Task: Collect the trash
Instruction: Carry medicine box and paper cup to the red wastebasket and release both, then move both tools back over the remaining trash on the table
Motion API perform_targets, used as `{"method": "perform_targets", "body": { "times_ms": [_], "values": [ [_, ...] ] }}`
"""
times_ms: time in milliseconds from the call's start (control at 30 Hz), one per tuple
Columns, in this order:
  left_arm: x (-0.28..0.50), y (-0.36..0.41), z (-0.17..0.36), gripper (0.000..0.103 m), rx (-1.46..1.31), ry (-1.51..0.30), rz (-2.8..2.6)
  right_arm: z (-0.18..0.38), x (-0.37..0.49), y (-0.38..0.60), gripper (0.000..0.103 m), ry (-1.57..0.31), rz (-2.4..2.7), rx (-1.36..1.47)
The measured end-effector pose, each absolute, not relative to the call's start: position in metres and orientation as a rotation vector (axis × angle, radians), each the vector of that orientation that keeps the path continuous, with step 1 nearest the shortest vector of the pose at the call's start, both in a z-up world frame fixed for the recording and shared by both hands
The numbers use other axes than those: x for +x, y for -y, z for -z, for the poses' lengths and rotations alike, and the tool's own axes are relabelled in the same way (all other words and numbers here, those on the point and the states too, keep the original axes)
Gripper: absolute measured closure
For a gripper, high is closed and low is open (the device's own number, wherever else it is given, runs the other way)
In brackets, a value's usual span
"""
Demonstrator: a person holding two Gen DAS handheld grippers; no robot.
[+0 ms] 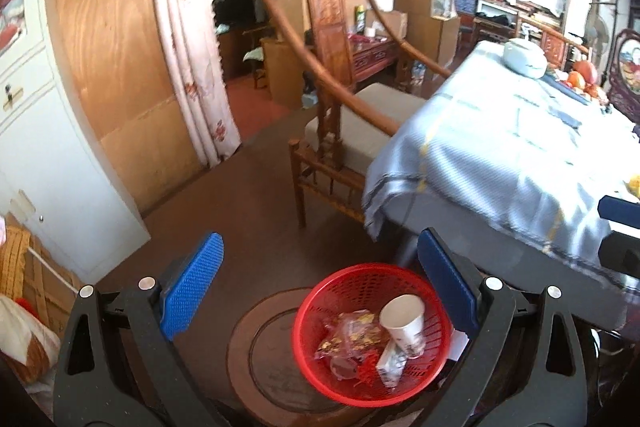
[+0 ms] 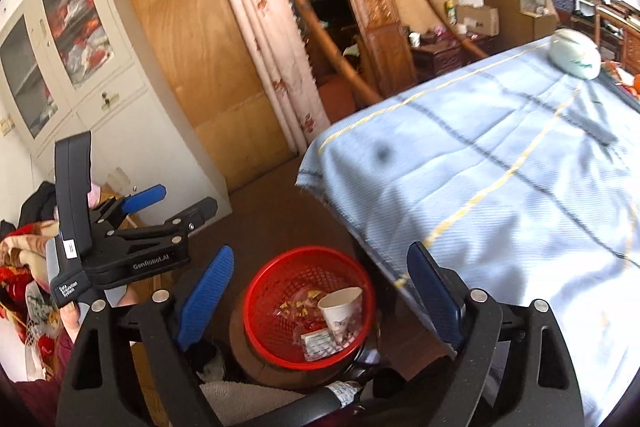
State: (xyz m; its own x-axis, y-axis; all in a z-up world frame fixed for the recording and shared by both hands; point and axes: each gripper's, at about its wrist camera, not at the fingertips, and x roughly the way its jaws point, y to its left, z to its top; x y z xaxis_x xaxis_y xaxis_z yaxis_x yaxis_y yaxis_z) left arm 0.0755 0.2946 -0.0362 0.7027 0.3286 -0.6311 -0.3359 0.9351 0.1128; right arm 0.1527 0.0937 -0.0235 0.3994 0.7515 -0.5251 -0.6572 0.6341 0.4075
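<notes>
Both empty-handed: left gripper (image 1: 320,291) and right gripper (image 2: 320,291) spread wide, nothing between the pads. Red basket (image 1: 320,367) just below and ahead, already holding a paper cup (image 1: 404,323) and wrappers (image 1: 352,335). Looks like between pickups; next up, probably hunting for more trash on the table (image 2: 500,187) off to the right.

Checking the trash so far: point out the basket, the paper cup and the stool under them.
basket (image 1: 320,379), left wrist view, on its red front rim.
paper cup (image 1: 402,313), left wrist view, inside its open mouth.
stool (image 1: 260,359), left wrist view, on its bare round top.
</notes>
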Motion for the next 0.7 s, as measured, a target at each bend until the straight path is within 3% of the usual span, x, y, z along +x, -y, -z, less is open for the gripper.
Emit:
{"method": "perform_targets", "body": {
  "times_ms": [700],
  "values": [
    [0.046,-0.128,-0.031,0.007,0.204,-0.490,-0.114,-0.021,0.079,0.141,0.006,-0.414,-0.565,0.370]
  ]
}}
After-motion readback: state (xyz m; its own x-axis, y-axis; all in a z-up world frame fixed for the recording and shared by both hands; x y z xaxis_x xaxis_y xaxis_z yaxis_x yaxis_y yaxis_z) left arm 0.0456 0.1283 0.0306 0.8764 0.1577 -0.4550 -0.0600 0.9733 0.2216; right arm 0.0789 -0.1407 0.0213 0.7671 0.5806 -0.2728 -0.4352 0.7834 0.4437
